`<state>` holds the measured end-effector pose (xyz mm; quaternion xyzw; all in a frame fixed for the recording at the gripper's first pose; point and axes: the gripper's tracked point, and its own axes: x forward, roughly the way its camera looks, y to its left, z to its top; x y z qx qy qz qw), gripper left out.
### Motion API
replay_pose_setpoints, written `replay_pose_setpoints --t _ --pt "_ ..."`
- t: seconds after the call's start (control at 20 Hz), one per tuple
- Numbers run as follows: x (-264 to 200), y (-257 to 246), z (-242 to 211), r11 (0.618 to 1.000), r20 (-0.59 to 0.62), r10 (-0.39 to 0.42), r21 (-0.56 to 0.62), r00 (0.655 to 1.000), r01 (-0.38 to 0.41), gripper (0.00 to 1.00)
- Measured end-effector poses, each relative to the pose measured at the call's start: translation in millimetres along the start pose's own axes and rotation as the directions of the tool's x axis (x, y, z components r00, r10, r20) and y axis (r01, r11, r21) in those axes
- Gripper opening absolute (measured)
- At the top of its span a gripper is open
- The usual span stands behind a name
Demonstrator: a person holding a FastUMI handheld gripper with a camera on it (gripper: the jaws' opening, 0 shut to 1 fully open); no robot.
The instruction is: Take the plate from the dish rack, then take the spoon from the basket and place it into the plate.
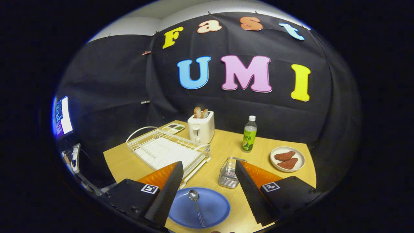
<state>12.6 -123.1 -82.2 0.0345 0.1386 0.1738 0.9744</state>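
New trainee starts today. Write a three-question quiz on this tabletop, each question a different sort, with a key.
1. True or false: the spoon lies on the blue plate.
2. What stands right behind the white dish rack? A) a kettle B) a toaster C) a pan
3. Fill in: the claw is ____, holding nothing.

Key:
1. True; the plate sits between the claw's fingers.
2. B; the toaster has bread in its slots.
3. Open. The metal basket stands just ahead, with the bottle beyond it.
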Motion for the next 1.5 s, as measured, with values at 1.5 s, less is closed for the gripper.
replay_pose_setpoints --t 1.5 --pt "-73.2 30.5 122.7 0.834 0.215 -0.551 0.134 0.806 0.535 0.99"
